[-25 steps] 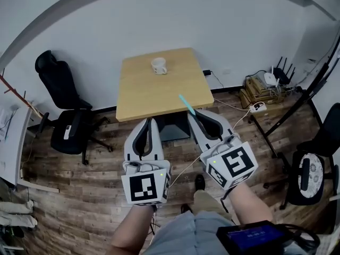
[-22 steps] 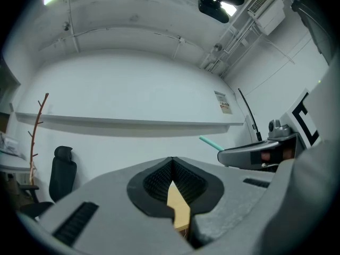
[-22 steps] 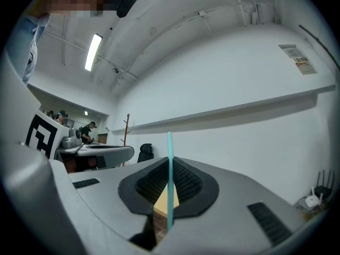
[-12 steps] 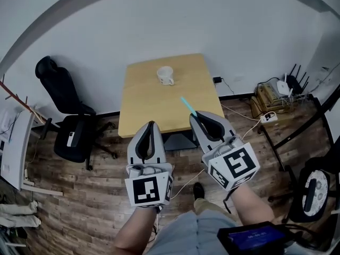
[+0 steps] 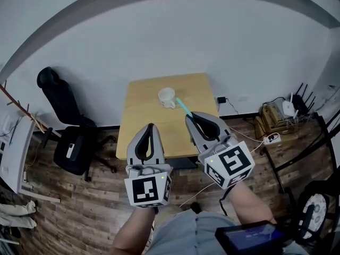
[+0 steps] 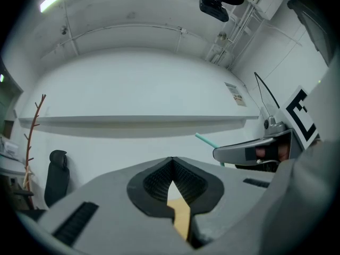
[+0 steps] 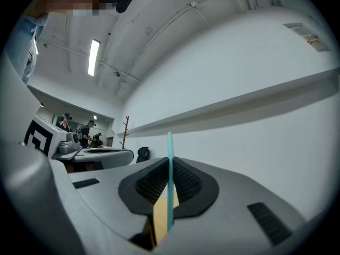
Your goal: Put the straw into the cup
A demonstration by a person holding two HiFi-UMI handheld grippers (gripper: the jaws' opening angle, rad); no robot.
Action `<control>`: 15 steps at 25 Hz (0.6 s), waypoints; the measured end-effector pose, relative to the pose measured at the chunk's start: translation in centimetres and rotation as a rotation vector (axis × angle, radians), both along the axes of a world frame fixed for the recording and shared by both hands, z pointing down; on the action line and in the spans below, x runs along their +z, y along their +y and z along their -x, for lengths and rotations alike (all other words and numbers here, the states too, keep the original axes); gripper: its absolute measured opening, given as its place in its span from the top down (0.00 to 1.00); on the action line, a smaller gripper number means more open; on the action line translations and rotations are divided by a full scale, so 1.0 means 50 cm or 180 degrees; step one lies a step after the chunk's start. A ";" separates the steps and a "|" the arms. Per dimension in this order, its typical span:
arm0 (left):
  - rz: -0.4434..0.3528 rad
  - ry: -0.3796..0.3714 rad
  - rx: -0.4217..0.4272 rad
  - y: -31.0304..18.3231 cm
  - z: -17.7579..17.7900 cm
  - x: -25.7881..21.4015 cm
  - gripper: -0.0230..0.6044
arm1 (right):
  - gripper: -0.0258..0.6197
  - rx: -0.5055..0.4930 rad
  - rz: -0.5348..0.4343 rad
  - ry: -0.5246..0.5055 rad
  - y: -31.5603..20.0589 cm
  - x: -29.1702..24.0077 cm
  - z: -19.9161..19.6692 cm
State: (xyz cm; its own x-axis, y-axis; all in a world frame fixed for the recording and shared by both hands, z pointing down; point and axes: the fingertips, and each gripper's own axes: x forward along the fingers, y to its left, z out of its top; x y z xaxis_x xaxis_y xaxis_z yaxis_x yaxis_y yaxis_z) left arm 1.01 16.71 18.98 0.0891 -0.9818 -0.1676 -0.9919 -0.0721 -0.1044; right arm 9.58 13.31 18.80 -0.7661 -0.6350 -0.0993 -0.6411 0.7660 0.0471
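Observation:
A white cup [image 5: 167, 96] stands on the far part of the wooden table [image 5: 142, 102]. My right gripper [image 5: 192, 116] is shut on a teal straw [image 5: 183, 107], which sticks out past the jaws toward the cup and ends just right of it. In the right gripper view the straw [image 7: 170, 179] stands upright between the pads, at the right gripper [image 7: 169, 195]. My left gripper [image 5: 150, 127] hovers over the table's near edge with its jaws closed on nothing. The left gripper view shows the left gripper [image 6: 171, 161] and, to its right, the straw [image 6: 205, 140].
A black office chair [image 5: 68, 126] stands left of the table, and a white wall runs behind it. Cables, a power strip and a router [image 5: 289, 109] lie on the wooden floor at right. A second chair [image 5: 313, 209] is at the lower right.
Both grippers have moved forward over the table's near edge. The straw tip now lies close beside the cup. Both grips look the same.

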 end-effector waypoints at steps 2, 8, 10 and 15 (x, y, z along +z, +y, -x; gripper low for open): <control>-0.0006 0.0018 -0.0031 -0.020 0.009 0.000 0.97 | 0.94 -0.0028 -0.0007 0.0016 -0.022 -0.003 0.009; 0.0035 0.0026 -0.0055 -0.090 0.042 0.009 0.97 | 0.94 -0.0061 -0.0021 0.0057 -0.096 -0.004 0.043; 0.0070 0.0027 -0.0041 -0.123 0.059 0.018 0.97 | 0.94 -0.0044 0.0004 0.0065 -0.129 0.006 0.059; 0.0184 0.0040 0.0034 -0.239 0.112 0.062 0.97 | 0.94 0.0032 0.0099 0.0096 -0.244 0.042 0.109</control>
